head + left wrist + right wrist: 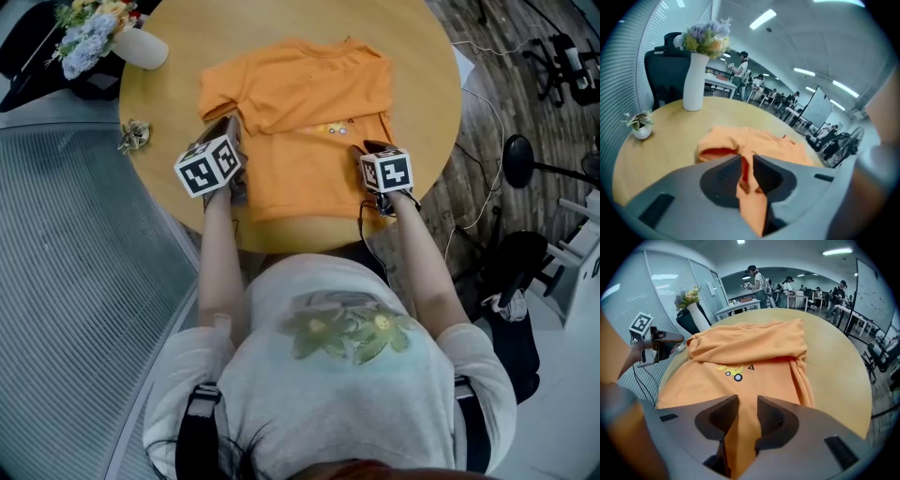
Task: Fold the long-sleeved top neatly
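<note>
Head view: orange long-sleeved top [309, 122] lies flat on the near half of the round wooden table [187, 37], hem toward the near edge, upper part folded down over the chest. Left gripper [231, 131] sits at the top's left edge, right gripper [364, 150] at its right side near the hem. White vase of flowers [141, 47] lies at the far-left edge, small potted sprig [134, 136] at the left edge, both clear of the garment. Cables [478, 122] and a black stand [525, 159] on the floor to the right. Left gripper view: left gripper [747, 161] has its jaws pinched on a fold of the top [759, 140], cloth hanging through the gap. Vase [693, 82] stands beyond on the table [661, 145], sprig pot [641, 129] at the left edge, black office chair [663, 75] behind, people at desks further back. Right gripper view: right gripper [747, 408] is clamped on a ridge of the top [750, 352], fabric filling the gap. A small yellow vehicle print [733, 372] shows below the folded part. Left gripper [670, 341] is at the top's left side, vase [698, 315] behind it, bare table [834, 362] to the right, whiteboard [876, 291] at far right.
</note>
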Demonstrator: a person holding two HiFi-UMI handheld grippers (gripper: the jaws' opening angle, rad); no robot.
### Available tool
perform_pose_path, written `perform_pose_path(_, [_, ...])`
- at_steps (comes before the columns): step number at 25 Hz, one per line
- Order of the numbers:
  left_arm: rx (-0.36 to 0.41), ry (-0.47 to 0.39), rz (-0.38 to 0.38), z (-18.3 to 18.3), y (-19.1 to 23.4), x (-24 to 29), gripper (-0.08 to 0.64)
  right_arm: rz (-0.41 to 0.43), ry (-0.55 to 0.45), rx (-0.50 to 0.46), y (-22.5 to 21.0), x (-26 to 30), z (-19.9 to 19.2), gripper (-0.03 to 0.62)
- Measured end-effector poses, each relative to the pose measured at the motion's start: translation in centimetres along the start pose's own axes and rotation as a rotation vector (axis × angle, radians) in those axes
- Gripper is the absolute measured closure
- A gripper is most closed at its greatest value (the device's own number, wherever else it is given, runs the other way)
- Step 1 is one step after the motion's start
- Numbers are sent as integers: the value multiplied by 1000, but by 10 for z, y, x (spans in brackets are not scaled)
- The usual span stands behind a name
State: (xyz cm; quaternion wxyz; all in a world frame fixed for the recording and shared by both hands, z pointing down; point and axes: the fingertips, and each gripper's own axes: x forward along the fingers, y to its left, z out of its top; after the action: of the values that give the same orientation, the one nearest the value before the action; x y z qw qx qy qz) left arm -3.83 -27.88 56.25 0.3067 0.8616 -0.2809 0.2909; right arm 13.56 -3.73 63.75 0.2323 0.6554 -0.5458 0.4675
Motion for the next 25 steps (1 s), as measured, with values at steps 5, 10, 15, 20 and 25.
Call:
perform_pose_path(5, [129,124,-145,-33,-40,28,448,-29,-12,-1,-1,1,-1,451])
perform_pose_path(10, [314,206,-23,-62,-10,53,448,-28,-46,3,-1,0,0,453])
perform_pose_path(15, [168,65,-28,-25,-1,24,448,-18,-80,25,-5,-1,-2,467])
perform_pose_path(20, [177,56,238,-11,85,18,446,-29,-109,33,-7,-3,-2,485])
perform_pose_path(25, [131,55,232,-6,107,37,439,-26,-109,42,-7,-3,-1,488])
